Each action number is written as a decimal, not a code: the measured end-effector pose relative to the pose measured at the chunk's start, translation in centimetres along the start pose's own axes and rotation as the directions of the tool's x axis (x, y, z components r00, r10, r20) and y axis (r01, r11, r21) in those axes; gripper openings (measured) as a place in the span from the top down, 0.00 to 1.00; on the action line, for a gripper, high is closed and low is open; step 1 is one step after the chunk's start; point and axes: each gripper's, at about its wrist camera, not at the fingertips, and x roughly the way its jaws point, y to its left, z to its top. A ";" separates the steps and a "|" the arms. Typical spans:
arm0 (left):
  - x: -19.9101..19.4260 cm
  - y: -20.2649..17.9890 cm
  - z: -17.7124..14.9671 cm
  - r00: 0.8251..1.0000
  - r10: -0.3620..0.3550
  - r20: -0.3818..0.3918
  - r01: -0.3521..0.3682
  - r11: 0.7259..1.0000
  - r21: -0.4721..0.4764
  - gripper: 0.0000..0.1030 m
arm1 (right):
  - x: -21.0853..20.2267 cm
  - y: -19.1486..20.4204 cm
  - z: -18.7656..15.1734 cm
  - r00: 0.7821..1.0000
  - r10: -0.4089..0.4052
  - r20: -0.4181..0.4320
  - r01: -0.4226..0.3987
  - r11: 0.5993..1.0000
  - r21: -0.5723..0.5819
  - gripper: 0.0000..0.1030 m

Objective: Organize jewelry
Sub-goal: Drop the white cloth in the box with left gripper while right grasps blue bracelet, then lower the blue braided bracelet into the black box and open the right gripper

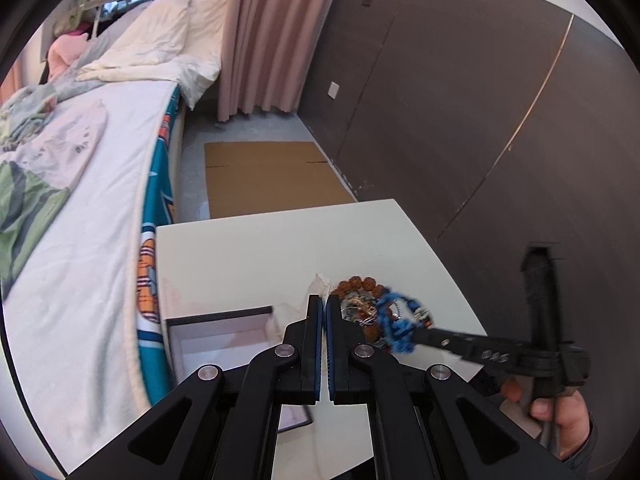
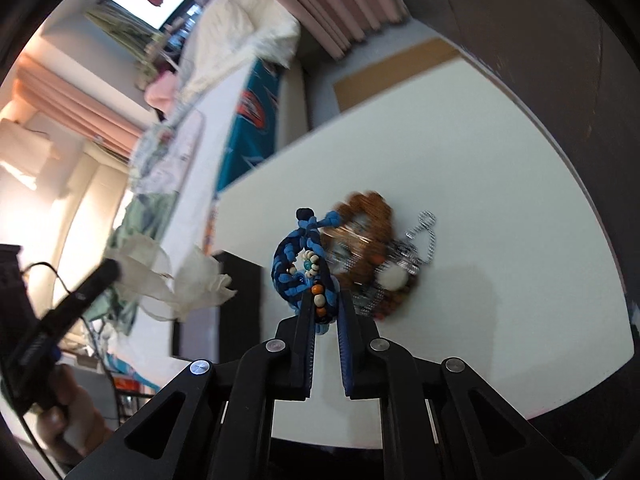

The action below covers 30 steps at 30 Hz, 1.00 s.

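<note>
right gripper has its jaws pinching the blue braid, a braided cord bracelet with small wood and teal beads. braid is lifted off the bench, hanging over the near-left edge of the jewelry pile. left wrist view shows the same braid at the right gripper's tip, just above the pile.

left gripper: jaws pressed together, nothing between them, tips near the pile's left edge.

pile: brown seed-bead bracelet, silver chain, a white bead and other bits too blurred to name. all tangled close together.

box, open, dark-rimmed, pale inside, sits on the bench left of the pile. likely the place for the braid, judging from the task.

step in hand, as i read it: carry braid clear of pile and over to box.
- lift straight up first; check no chain or bead string is snagged on the loop.
- hold looks narrow, at one side of the loop; move slowly so it doesn't swing or slip.
- release low inside the box, not from height.

in the way:
- crumpled tissue between pile and box, on the path.
- left gripper sits between braid and box; it may need to shift aside.
- box's near rim to clear.

around: bed to the left, cardboard on the floor, pink curtain, dark wall panel.
</note>
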 end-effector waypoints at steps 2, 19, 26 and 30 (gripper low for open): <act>-0.7 0.7 -0.2 1.000 0.007 0.011 -0.007 1.000 -0.007 0.99 | -0.3 1.0 0.0 0.999 0.024 0.025 -0.023 1.000 -0.011 0.88; -0.3 5.1 -1.6 0.998 -0.030 -0.052 0.026 0.997 -0.079 0.90 | 2.2 8.0 -1.0 0.983 0.184 0.006 -0.182 0.975 -0.124 0.88; -1.4 7.0 -1.7 1.000 0.006 0.016 -0.004 0.993 -0.121 0.15 | 3.8 9.4 -1.1 0.976 0.215 -0.042 -0.219 0.964 -0.152 0.88; -2.3 7.9 -1.5 0.998 0.062 0.027 -0.058 0.990 -0.126 0.15 | 5.1 11.1 -1.8 0.976 0.186 -0.114 -0.208 0.954 -0.218 0.74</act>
